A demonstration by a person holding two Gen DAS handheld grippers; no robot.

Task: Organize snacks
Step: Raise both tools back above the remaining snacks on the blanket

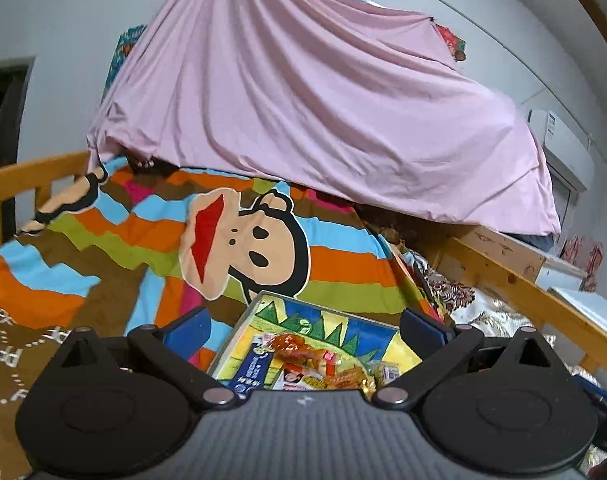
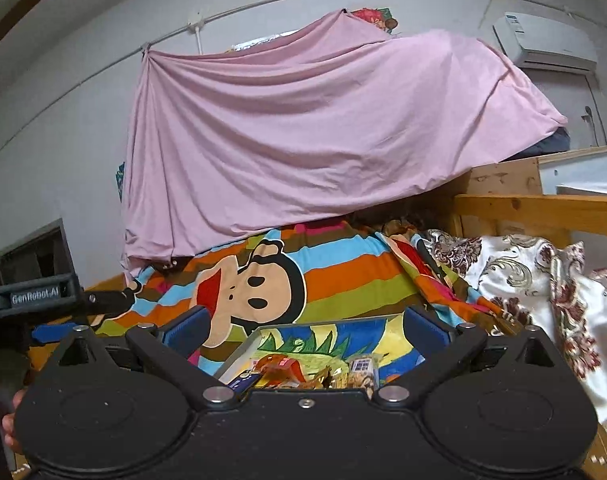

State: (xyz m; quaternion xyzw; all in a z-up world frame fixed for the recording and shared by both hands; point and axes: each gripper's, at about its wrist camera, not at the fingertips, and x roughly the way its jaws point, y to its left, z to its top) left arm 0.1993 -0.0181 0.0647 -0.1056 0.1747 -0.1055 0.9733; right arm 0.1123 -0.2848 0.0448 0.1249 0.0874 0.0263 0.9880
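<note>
Both my grippers, left gripper (image 1: 303, 326) and right gripper (image 2: 305, 324), spread wide, empty above tray (image 1: 335, 320); soft bed (image 1: 103, 280) could tip tray, spilling snacks (image 1: 315, 368).

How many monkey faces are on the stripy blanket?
1. The monkey face is in the middle of the stripy blanket, just behind the snack tray. The pink sheet may hide more.

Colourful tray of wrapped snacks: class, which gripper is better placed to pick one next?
Neither clearly. The left gripper and right gripper, both open and empty, sit centred over the colourful tray.
</note>
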